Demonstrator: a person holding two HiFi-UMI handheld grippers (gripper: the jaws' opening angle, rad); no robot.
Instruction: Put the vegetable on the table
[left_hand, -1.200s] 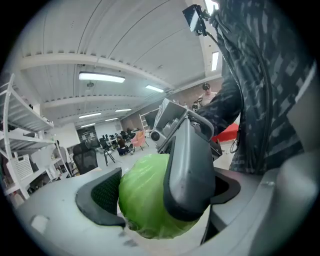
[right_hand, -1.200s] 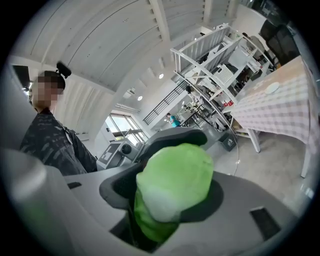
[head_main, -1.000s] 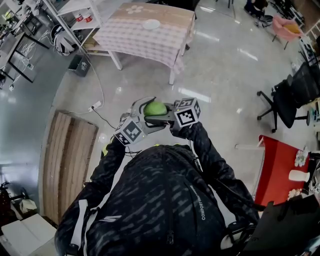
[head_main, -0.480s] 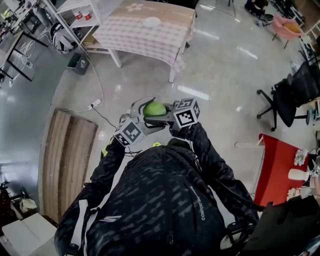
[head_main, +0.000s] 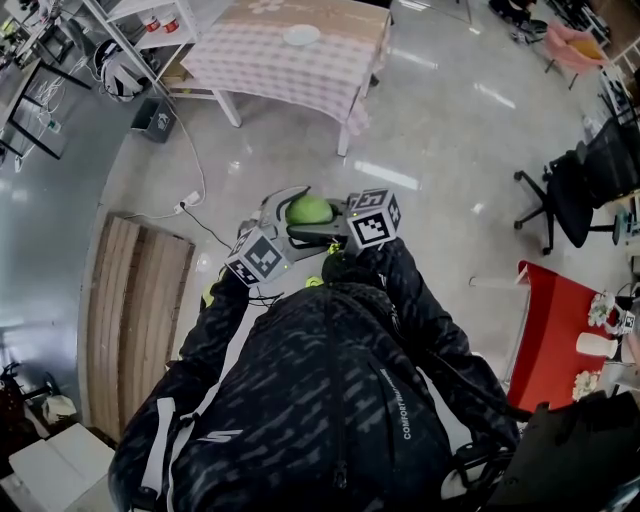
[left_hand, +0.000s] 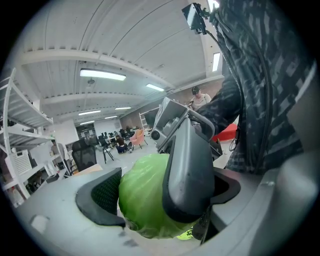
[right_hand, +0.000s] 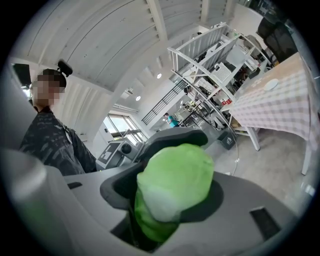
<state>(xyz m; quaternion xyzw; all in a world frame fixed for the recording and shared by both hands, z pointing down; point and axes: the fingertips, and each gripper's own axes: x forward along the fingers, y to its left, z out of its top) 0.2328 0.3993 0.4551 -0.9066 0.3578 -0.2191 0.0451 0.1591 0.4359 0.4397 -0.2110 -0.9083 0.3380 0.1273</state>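
Seen from overhead: standing on a glossy floor in a dark jacket, with a cabbage held out in front at 12 o'clock. Pinched from two sides at once. Left gripper pressing in from 7 o'clock, right gripper from 3 o'clock, jaws of each clamped on the green leaves and crossing over one another. Neither pair spread, neither empty.

Well apart from the cabbage, farther out at 12 o'clock: table under a pink checked cloth, with a white plate toward its far edge. Bare floor in between, apart from a power strip with its cable at 10 o'clock.

Judged to be mid-carry, with the placing not yet done. To do it well:

- Walk straight toward 12 o'clock, keeping clear of the power strip and of the table leg.
- Hold both grips firm and level on the way — round and leafy, so likely to roll or slip if either side eases early.
- Lower onto open cloth at the near side, short of the plate.
- Rest it fully on the cloth before spreading either pair of jaws.
- Ease off one side at a time and draw back without nudging it
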